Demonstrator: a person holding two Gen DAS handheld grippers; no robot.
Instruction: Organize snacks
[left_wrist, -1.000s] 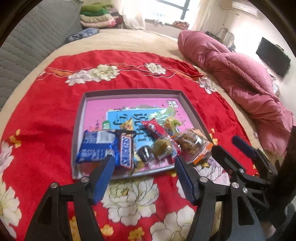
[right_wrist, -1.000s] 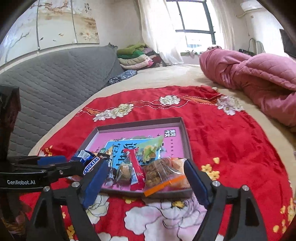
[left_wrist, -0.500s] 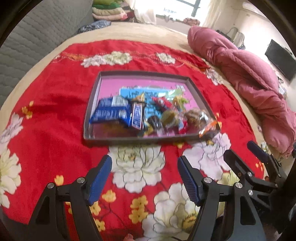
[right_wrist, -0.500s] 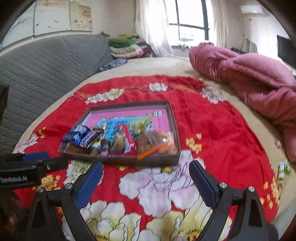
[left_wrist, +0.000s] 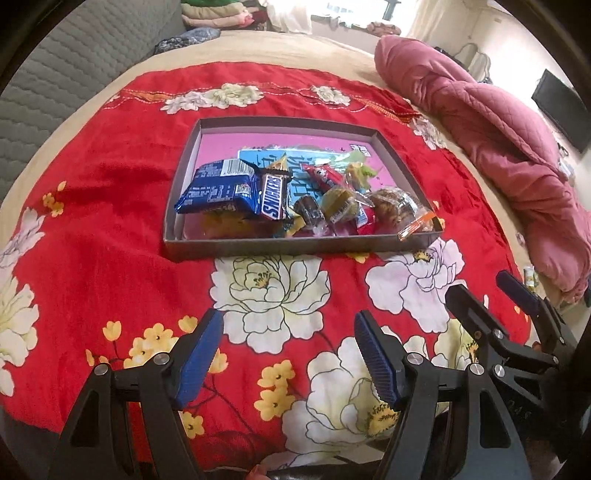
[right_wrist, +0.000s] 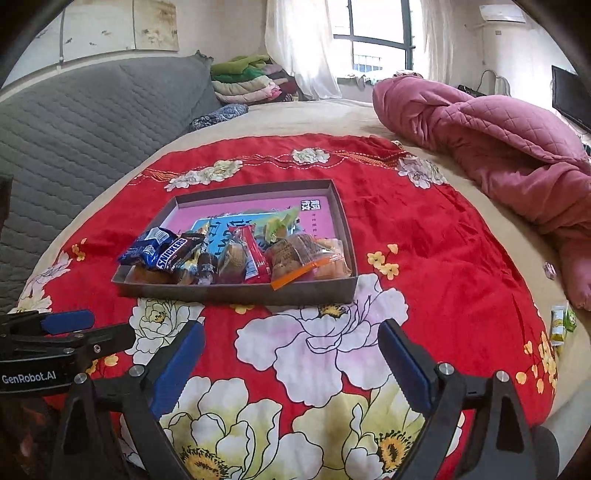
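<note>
Left wrist view has the left gripper (left_wrist: 288, 356) low at bottom centre, jaws spread and empty, over the red floral blanket (left_wrist: 92, 236). The right gripper (right_wrist: 290, 360) is likewise spread and empty. Both sit well short of the shallow grey tray (left_wrist: 295, 245) at frame centre.

All the snacks crowd the tray's near half: a blue biscuit pack (left_wrist: 219, 190), a Snickers bar (left_wrist: 273, 195), a red stick pack (left_wrist: 323, 177) and a clear cookie bag (left_wrist: 400, 210) whose orange strip overhangs the near right rim. A tidy step probably means lifting one packet at a time from the top of the pile and clearing the rim.

The tray's far pink half is free, as is the blanket around it. A small green packet (right_wrist: 561, 323) lies at the right edge.
</note>
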